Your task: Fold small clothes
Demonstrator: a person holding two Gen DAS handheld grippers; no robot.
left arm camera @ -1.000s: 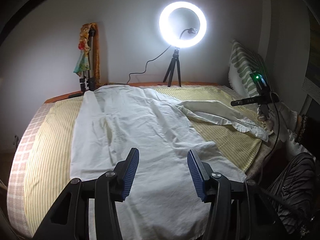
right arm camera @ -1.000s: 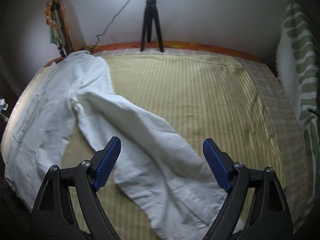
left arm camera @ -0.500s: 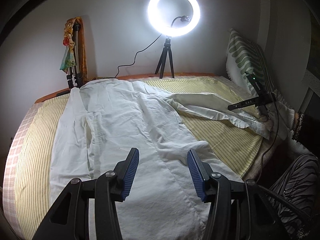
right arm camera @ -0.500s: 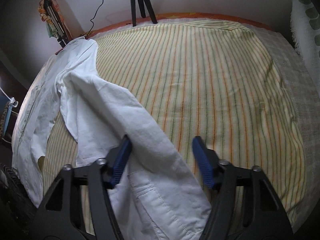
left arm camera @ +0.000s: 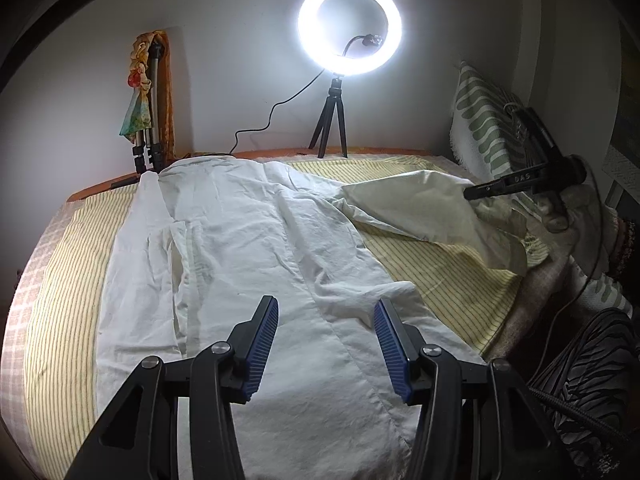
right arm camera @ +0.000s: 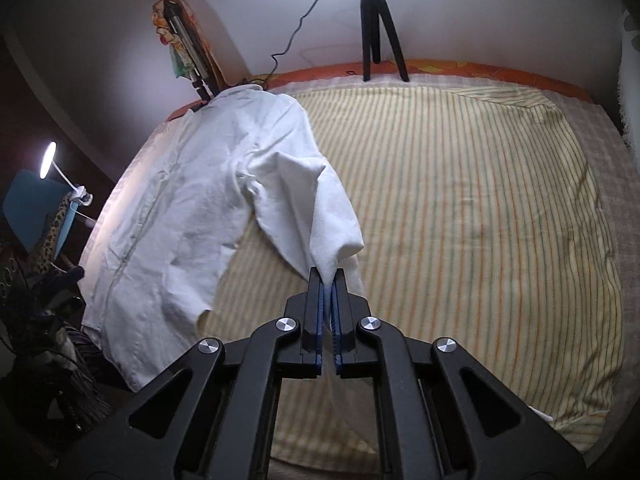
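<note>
The white shirt (left arm camera: 240,240) lies spread on the striped bed (right arm camera: 480,200). The right tongs (right arm camera: 328,280) are closed on the sleeve (right arm camera: 320,216) end, lifting it. The left tongs (left arm camera: 326,320) hang wide open above the shirt's body, holding nothing.
</note>
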